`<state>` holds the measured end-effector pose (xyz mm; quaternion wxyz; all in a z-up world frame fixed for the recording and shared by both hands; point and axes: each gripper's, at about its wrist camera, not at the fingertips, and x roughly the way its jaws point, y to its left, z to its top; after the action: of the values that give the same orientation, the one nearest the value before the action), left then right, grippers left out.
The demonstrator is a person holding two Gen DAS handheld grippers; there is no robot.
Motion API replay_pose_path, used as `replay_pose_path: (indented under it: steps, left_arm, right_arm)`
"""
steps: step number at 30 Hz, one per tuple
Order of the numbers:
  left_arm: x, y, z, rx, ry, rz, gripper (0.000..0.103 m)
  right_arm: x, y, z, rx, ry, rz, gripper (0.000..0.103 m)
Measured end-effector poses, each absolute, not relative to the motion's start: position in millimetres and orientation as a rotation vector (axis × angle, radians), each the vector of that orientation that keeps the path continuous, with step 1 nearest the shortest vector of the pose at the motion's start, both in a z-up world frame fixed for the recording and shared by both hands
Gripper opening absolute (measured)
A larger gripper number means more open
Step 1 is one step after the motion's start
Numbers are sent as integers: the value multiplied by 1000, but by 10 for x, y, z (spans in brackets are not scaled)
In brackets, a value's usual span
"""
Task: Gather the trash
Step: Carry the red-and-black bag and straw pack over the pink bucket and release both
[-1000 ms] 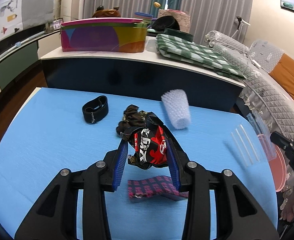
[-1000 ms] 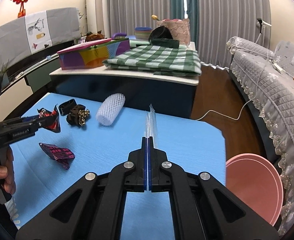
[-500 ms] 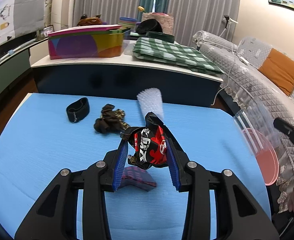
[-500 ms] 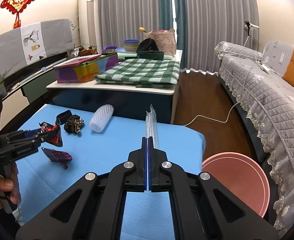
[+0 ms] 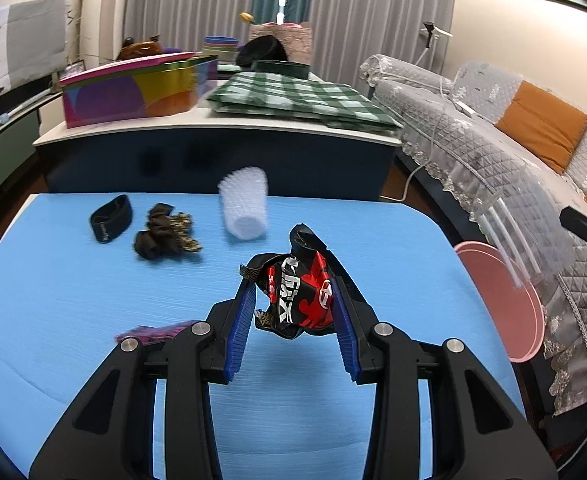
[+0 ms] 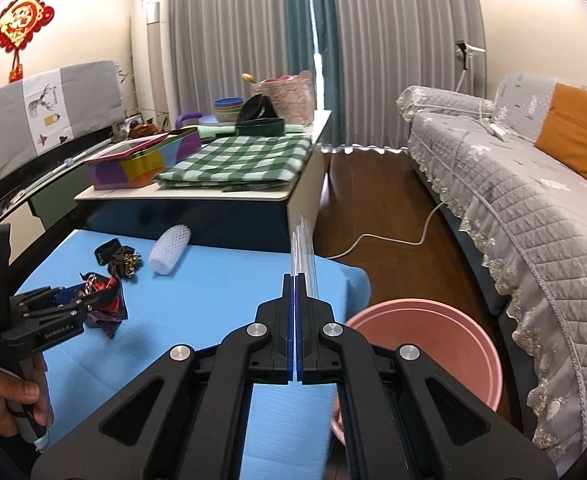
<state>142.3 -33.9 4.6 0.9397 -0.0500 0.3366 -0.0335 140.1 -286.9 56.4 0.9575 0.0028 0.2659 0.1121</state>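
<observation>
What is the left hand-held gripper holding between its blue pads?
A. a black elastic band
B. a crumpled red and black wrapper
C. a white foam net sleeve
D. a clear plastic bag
B: the left hand-held gripper is clamped on the crumpled red and black wrapper, while the foam sleeve and the black band lie on the blue table.

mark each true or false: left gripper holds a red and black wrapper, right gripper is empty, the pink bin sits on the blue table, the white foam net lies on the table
1. The left gripper holds a red and black wrapper. True.
2. The right gripper is empty. False: it is shut on a clear plastic bag.
3. The pink bin sits on the blue table. False: it stands on the floor beside the table.
4. The white foam net lies on the table. True.
</observation>
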Motion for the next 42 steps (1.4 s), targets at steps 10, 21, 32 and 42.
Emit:
replay_pose_path:
  steps: [10,21,32,42]
  left_arm:
    - [1428,-779,35,-72,696,-136,38]
    - [1532,-1268,174,-65,687,-204,38]
    - [1635,-1703,211,-57,692,-251,38]
    - [1719,-2010,228,-34,694,-287,38]
  right_arm:
    - [1340,-3389,620,52,535,142,0]
    - [1345,-3800,700,63,533,56,0]
    - [1357,-3956,759,65,516,26,0]
    - [1387,-4152,739,95,518,0,0]
